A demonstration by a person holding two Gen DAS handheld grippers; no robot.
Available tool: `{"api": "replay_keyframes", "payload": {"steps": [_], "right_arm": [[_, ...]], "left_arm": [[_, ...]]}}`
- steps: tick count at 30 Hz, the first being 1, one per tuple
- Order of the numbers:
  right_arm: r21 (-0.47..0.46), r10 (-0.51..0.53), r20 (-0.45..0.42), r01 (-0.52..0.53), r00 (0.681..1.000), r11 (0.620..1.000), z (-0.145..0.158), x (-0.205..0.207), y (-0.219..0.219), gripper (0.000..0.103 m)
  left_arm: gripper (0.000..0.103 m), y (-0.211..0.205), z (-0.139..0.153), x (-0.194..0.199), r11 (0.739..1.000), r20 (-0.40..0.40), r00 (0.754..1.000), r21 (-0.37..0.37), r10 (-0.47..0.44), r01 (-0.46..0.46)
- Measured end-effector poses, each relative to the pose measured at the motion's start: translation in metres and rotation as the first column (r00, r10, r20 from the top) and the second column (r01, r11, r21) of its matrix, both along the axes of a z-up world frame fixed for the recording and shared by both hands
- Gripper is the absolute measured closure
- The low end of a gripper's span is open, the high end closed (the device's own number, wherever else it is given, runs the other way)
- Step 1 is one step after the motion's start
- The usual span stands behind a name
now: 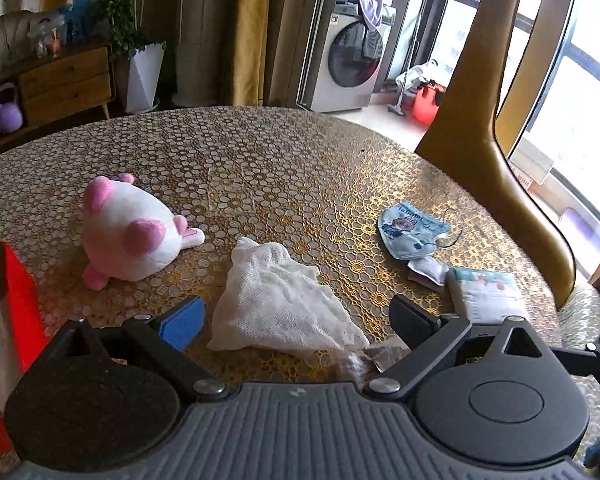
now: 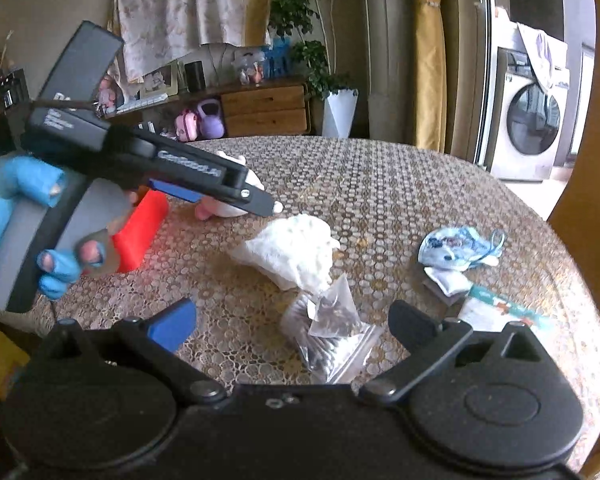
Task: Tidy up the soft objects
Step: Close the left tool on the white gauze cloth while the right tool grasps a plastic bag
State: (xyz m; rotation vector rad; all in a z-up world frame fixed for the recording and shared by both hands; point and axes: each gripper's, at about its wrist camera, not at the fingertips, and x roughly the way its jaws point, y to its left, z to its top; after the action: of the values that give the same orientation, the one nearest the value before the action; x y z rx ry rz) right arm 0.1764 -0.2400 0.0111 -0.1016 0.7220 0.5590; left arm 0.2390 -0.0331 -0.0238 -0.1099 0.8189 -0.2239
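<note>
A white and pink plush toy (image 1: 128,232) lies on the round table (image 1: 284,160) at the left. A crumpled white cloth (image 1: 276,304) lies just ahead of my open left gripper (image 1: 296,320), between its fingers. A blue printed face mask (image 1: 412,232) and a white packet (image 1: 484,292) lie at the right. In the right wrist view my right gripper (image 2: 292,328) is open above a clear zip bag (image 2: 332,340), with the cloth (image 2: 296,252) beyond it. The left gripper (image 2: 260,200) shows there, held by a blue-gloved hand above the plush.
A red paper bag (image 1: 16,300) stands at the table's left edge, also in the right wrist view (image 2: 140,232). A yellow chair (image 1: 500,160) stands at the table's right side. A small white sachet (image 1: 428,268) lies by the mask.
</note>
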Motion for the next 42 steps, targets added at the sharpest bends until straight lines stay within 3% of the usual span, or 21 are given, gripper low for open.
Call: {"api": "replay_keyframes", "payload": {"steps": [6,22,32,37,42], "right_arm": [[0.036,-0.004,-0.055,0.006,0.998,0.999,-0.014,0.015,-0.007,0.002],[0.058,-0.054,-0.156,0.063,0.986,0.996,-0.054,0.062,-0.001,0.026],[0.029,-0.089,-0.190,0.096,0.978,0.995,-0.073,0.072,0.006,0.052],[0.034,-0.109,-0.183,0.117,0.977,0.993,-0.073,0.073,0.002,0.066],[0.017,-0.118,-0.155,0.122,0.981,0.992,-0.069,0.071,0.004,0.080]], "left_arm": [[0.004,-0.014,-0.019,0.021,0.999,-0.019,1.000,0.037,0.003,-0.002],[0.004,-0.032,-0.078,0.065,0.992,-0.140,0.990,0.119,-0.024,0.041],[0.005,-0.035,-0.093,0.072,0.986,-0.169,0.985,0.162,-0.021,0.049],[0.016,-0.035,-0.091,0.072,0.984,-0.160,0.987,0.175,-0.017,0.045],[0.051,-0.031,-0.085,0.069,0.983,-0.145,0.989,0.181,0.000,0.026]]}}
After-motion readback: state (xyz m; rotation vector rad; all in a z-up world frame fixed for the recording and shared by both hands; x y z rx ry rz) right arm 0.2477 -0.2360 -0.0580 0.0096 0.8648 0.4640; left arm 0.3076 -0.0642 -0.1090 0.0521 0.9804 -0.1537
